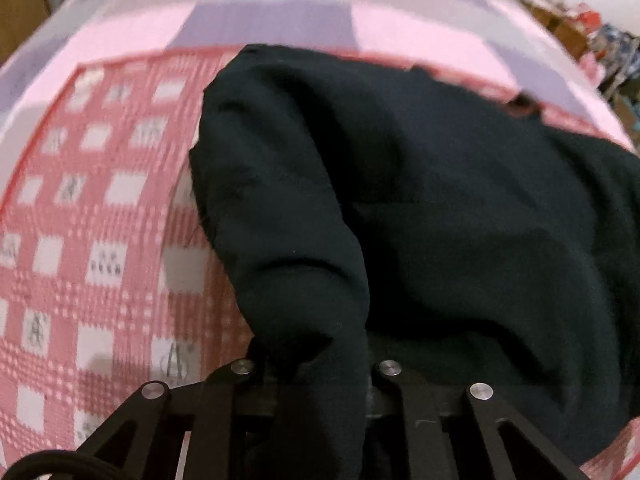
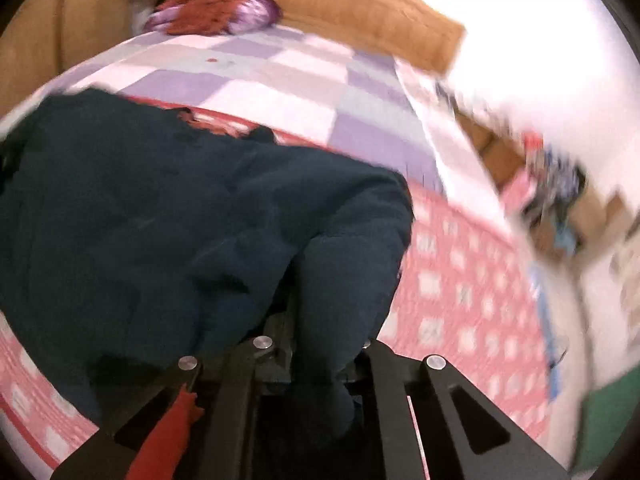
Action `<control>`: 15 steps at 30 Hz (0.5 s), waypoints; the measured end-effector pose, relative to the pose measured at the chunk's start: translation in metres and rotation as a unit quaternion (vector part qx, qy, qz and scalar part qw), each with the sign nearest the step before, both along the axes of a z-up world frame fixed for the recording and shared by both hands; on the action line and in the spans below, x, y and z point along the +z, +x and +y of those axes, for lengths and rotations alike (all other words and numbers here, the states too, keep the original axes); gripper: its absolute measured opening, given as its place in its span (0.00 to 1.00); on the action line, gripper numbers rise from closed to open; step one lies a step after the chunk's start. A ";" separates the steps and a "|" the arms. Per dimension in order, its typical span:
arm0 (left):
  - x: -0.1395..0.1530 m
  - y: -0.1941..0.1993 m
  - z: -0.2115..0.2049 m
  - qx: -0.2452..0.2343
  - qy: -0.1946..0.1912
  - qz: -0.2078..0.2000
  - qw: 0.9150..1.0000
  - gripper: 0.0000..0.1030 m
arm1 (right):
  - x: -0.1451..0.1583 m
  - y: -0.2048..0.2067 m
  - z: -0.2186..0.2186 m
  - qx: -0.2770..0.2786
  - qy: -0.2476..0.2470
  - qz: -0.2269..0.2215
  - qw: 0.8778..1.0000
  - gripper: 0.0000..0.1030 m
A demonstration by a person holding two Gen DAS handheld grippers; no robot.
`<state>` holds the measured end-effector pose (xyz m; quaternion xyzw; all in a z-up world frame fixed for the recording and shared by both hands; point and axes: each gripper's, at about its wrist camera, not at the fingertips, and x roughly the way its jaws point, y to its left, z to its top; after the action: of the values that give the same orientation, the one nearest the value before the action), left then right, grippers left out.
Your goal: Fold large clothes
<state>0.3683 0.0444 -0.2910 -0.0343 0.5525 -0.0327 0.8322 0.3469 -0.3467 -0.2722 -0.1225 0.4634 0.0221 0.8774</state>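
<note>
Dark garment point(image 1: 440, 208) lies bunched on the pink checked blanket point(image 1: 80, 220), which covers the near part of the bed; the lilac patchwork sheet point(image 1: 280, 20) shows beyond the garment's far edge.

Left gripper point(image 1: 316, 360): jaws closed down to a narrow gap, a thick fold of the garment's edge pinched between them, cloth draping over the mechanism. Right gripper point(image 2: 316, 344): same state, nearly closed on a bunched fold at the garment's other near corner. Fingertips are hidden under fabric in both wrist views, so how deep each bite goes cannot be told.

Step in hand, as judged: lift the near edge by its two corners to carry it over the rest of the garment.

Notes for doing it well:
- keep both grips level with each other so the edge stays straight
- hold the hands apart enough to keep the edge taut; slack here gives a crooked fold
- raise until the body of the garment clears the blanket, or the blanket may drag along
- lay the edge down on the garment's far side before releasing

Risk: thick fabric slipping from a shallow pinch
</note>
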 end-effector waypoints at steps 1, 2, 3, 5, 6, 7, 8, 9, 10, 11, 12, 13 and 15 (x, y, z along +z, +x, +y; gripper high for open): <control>-0.009 0.003 0.003 0.003 0.001 0.010 1.000 0.18 | -0.004 0.001 -0.015 -0.023 0.032 0.014 0.999 0.15; -0.012 0.003 0.004 0.005 -0.001 0.014 1.000 0.20 | -0.007 0.002 -0.028 -0.044 0.059 0.022 0.997 0.16; -0.017 0.004 0.006 0.002 -0.003 0.016 1.000 0.21 | -0.012 0.001 -0.043 -0.060 0.085 0.028 0.994 0.23; -0.022 0.005 0.009 -0.001 -0.002 0.016 1.000 0.31 | -0.019 -0.003 -0.068 -0.086 0.119 0.039 0.988 0.44; -0.023 0.005 0.011 0.000 -0.001 0.015 1.000 0.35 | -0.023 -0.004 -0.077 -0.094 0.113 0.044 0.988 0.65; -0.024 0.006 0.014 0.001 -0.001 0.015 1.000 0.42 | -0.026 -0.005 -0.083 -0.093 0.118 0.046 0.988 0.74; -0.027 0.008 0.019 0.004 -0.009 0.018 1.000 0.46 | -0.029 -0.004 -0.091 -0.093 0.126 0.051 0.986 0.77; -0.028 0.011 0.024 0.010 -0.015 0.019 1.000 0.49 | -0.033 0.000 -0.097 -0.097 0.126 0.059 0.985 0.80; -0.028 0.015 0.030 0.016 -0.018 0.018 1.000 0.54 | -0.036 0.003 -0.101 -0.097 0.129 0.067 0.985 0.81; -0.027 0.017 0.033 0.021 -0.018 0.017 0.999 0.59 | -0.041 0.006 -0.106 -0.092 0.136 0.073 0.984 0.82; -0.026 0.024 0.039 0.029 -0.023 0.013 0.999 0.62 | -0.046 0.014 -0.109 -0.087 0.145 0.081 0.982 0.85; -0.027 0.029 0.043 0.033 -0.026 0.015 0.999 0.69 | -0.051 0.023 -0.111 -0.085 0.151 0.090 0.981 0.87; -0.037 0.044 0.051 0.039 -0.029 0.036 0.998 0.81 | -0.062 0.038 -0.117 -0.090 0.165 0.106 0.977 0.93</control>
<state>0.4124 0.0951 -0.3279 -0.0814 0.5794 -0.0149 0.8108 0.3849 -0.4640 -0.3341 0.0688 0.5525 0.0322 0.8301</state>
